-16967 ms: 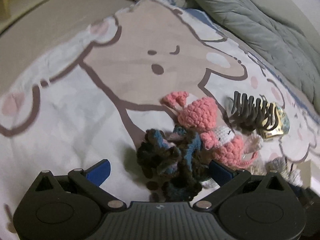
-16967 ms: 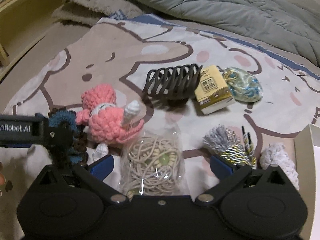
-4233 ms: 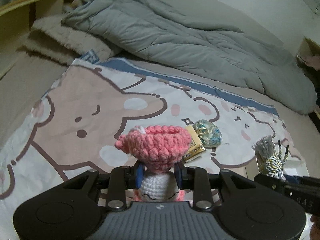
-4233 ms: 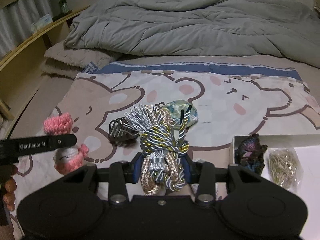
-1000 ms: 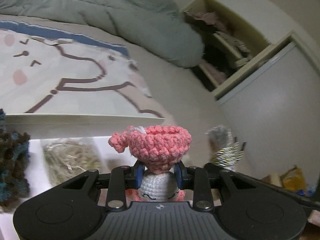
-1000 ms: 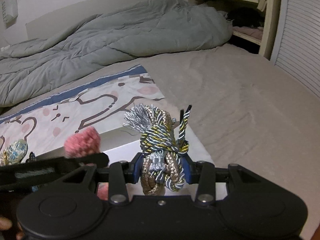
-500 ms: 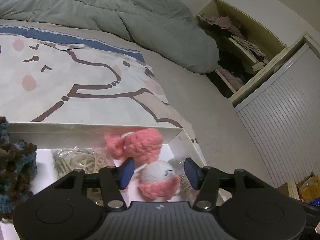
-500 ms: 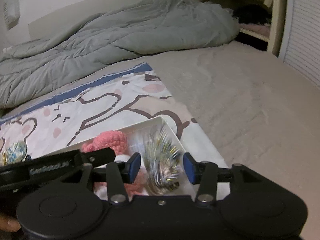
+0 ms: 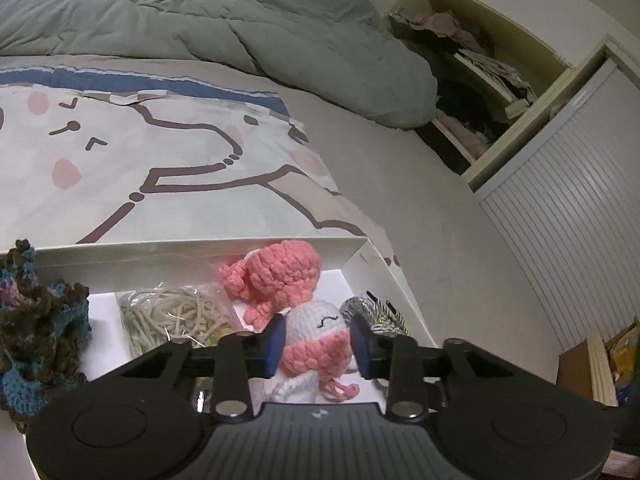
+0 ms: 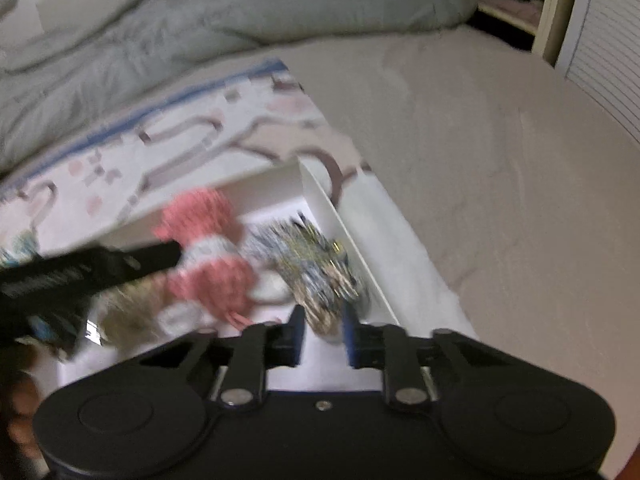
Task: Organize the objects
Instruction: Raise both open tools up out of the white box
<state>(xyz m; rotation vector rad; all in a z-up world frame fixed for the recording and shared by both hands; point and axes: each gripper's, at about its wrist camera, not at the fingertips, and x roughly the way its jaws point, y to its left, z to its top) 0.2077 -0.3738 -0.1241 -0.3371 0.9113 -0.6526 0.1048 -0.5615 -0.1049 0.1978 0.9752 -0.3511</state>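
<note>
Your white box (image 9: 362, 254) holds four things: one pink-and-white crochet doll (image 9: 296, 308), one clear bag of beige elastic bands (image 9: 176, 316), one brown-and-blue crocheted scrunchie (image 9: 34, 328) and one bundle of braided cord (image 9: 376, 316). You work over one bed carrying one cartoon-print sheet (image 9: 168, 160) and one grey duvet (image 9: 224, 20).

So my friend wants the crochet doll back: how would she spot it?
Look in the white box at the edge of the cartoon blanket. The doll lies between a bag of beige bands and a tasselled cord bundle; only it has a white stitched face and pink yarn.
</note>
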